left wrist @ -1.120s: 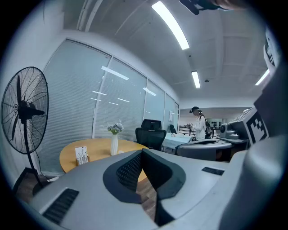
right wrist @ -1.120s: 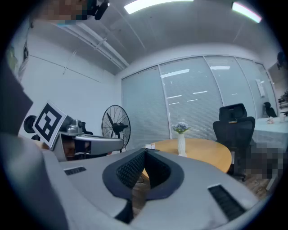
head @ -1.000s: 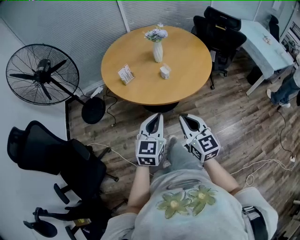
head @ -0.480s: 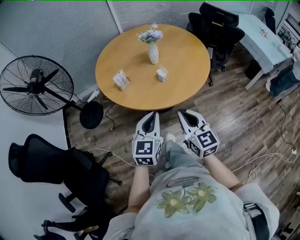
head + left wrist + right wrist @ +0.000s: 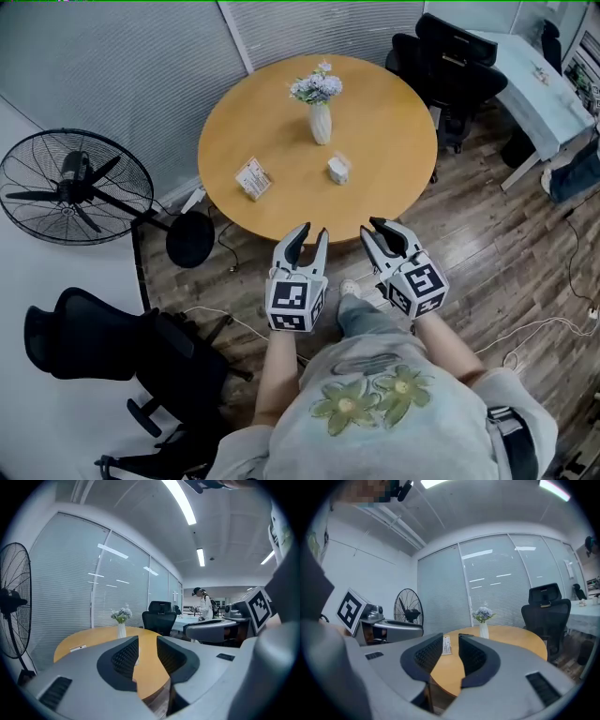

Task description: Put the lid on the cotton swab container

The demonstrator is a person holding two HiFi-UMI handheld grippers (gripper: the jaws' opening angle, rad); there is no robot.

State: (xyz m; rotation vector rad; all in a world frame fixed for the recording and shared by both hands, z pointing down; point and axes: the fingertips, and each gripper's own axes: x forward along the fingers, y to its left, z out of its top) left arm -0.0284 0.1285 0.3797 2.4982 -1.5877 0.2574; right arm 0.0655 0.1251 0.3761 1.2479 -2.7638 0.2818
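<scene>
A small pale cotton swab container stands on the round wooden table, right of centre; I cannot make out its lid. Both grippers hover over the floor just short of the table's near edge, pointing at it. The jaws of my left gripper are opening, with a narrow gap and nothing between them. My right gripper is opening too, and its jaws are likewise empty. Each gripper shows at the side of the other's view.
A white vase of flowers and a small card stand share the table. A floor fan stands at the left, black office chairs at the near left and far right. Cables lie on the wooden floor.
Both grippers' jaws, shut in the earlier frames, now stand slightly apart. Both grippers sit a little nearer the table's edge.
</scene>
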